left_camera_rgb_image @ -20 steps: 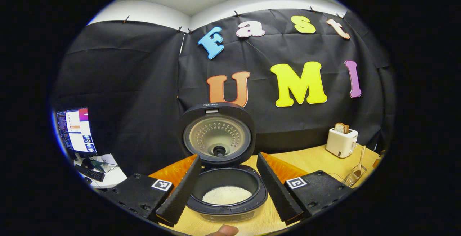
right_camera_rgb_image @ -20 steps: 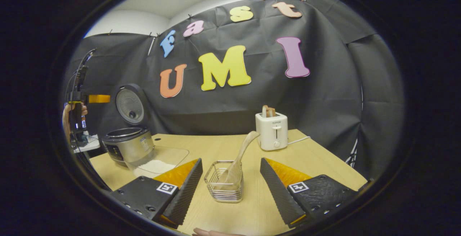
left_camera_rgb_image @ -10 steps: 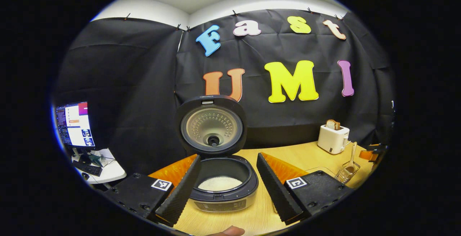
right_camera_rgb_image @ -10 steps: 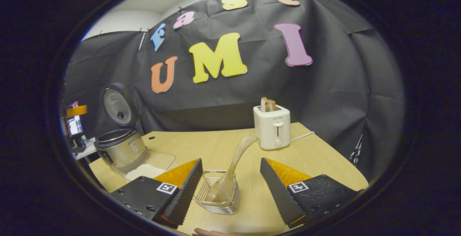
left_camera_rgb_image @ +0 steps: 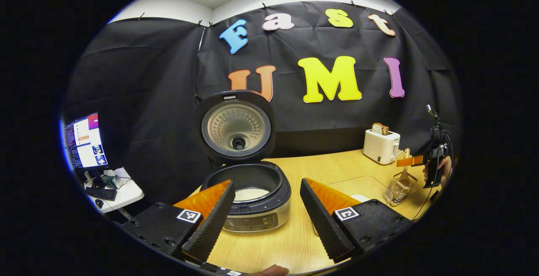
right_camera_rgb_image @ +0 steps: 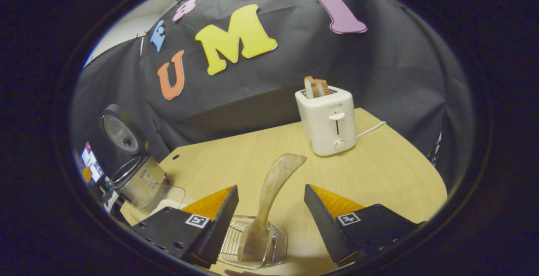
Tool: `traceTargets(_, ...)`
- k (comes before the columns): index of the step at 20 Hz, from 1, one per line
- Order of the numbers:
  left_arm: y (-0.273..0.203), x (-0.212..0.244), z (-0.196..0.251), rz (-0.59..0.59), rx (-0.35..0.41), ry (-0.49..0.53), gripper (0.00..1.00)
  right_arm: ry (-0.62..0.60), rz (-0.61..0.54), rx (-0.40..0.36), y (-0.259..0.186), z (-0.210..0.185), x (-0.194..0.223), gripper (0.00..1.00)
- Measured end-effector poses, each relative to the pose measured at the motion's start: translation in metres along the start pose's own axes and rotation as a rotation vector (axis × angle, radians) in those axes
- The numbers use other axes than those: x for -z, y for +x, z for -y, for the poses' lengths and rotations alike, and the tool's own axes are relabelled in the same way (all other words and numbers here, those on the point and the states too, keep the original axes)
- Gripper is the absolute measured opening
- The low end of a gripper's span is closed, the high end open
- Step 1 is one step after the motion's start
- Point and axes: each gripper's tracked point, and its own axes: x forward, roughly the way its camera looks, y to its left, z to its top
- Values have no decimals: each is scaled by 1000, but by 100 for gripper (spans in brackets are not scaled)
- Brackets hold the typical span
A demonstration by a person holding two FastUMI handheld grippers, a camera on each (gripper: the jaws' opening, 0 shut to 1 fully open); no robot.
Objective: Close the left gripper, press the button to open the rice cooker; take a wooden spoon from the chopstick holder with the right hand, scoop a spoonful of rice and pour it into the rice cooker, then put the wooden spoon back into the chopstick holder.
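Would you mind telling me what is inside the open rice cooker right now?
In the left gripper view, the rice cooker holds a patch of white rice at the bottom of its dark pot. The near rim hides the front of the pot.

The left claw (left_camera_rgb_image: 266, 215) is spread wide and holds nothing; the right claw (right_camera_rgb_image: 270, 225) is spread too, tilted downward, gripping nothing.

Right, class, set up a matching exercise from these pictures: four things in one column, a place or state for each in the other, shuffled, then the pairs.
Things:
1. rice cooker
2. wooden spoon
3. toaster
4. right hand-held gripper

States:
A. bread sticking out of the top
B. lid raised, rice inside
C. open, either side of the spoon
D. standing in the chopstick holder

Pairs: 1-B, 2-D, 3-A, 4-C
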Motion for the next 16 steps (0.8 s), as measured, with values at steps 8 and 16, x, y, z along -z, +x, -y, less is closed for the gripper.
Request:
traceTargets(8,-8,7,-1,11,-5,-49,99,-10,-105,16,27,-7,19,51)
traceTargets(16,-10,18,-11,3,-10,-103,99,-50,-66,-8,6,-22,12,14)
